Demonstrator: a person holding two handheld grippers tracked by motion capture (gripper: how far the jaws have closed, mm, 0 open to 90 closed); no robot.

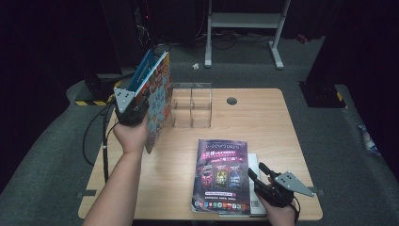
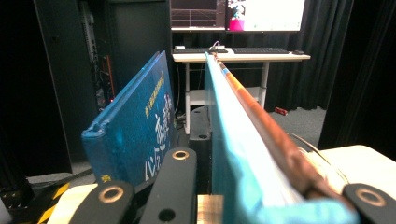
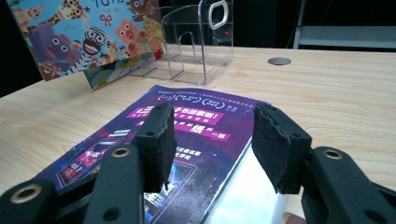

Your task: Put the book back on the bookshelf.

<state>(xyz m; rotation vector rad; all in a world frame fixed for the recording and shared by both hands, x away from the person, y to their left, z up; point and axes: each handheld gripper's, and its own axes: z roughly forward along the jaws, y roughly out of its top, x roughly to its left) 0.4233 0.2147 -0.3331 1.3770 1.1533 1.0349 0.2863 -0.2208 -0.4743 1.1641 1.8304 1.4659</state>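
Work in hand: we read this as filing books into the clear acrylic book holder (image 1: 192,109) at the back of the wooden table (image 1: 263,122).
Left gripper (image 1: 133,109): we hold it raised at the table's left side, its jaws pinching the children's picture book (image 1: 157,101) by its lower edge; in the left gripper view the book's teal edge (image 2: 233,154) runs up between the jaws.
Why upright: we judge the picture book is carried on edge so that it can slide into one of the holder's slots, which stand just to its right.
Blue book (image 2: 133,128): seen in the left gripper view leaning beside the held one; whether the jaws grip it too, we cannot tell.
Right gripper (image 1: 264,182): jaws spread, empty, low at the near right corner over the edge of the purple magazine (image 1: 221,174).
Why there: we take it as lined up to pick the magazine next; no pad touches it yet.
Magazine position: flat on the table, on top of a white sheet or booklet (image 3: 252,196) whose edge shows at its right.
Writing: the magazine cover bears pink and white banners with Chinese characters, too small to read; the blue book carries yellow and white Chinese characters; the picture book shows cartoon animals, a zebra among them.
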